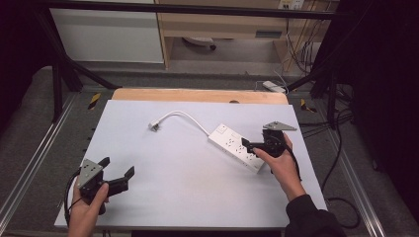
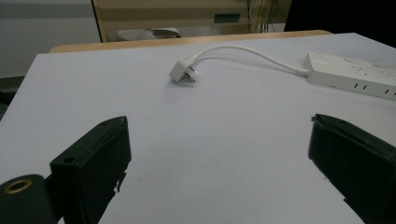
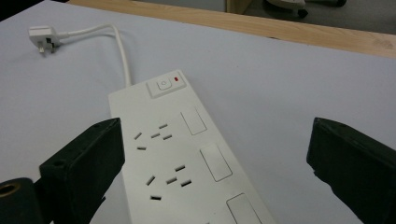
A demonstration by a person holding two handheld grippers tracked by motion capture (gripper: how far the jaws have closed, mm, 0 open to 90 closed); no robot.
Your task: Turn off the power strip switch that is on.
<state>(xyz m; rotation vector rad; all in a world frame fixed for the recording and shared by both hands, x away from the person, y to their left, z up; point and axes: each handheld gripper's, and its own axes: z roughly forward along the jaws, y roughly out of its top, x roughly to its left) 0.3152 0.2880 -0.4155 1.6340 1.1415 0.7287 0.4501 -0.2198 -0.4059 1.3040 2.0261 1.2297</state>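
The right hand-held gripper [image 1: 249, 146] hovers wide open over the near end of the strip [image 1: 236, 147], holding nothing; the left hand-held gripper [image 1: 118, 174] waits open and empty near the table [image 1: 188, 197] front-left corner. The strip lies right of centre, long axis diagonal, switch end pointing far-left toward its cord [image 1: 188, 117] and plug [image 1: 154, 126]. Closing off-centre could skid or pivot the smooth strip, I judge.

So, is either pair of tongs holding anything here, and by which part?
Nothing is held. The left tongs stand open over bare table, and the right tongs are open above the power strip, not closed on it.
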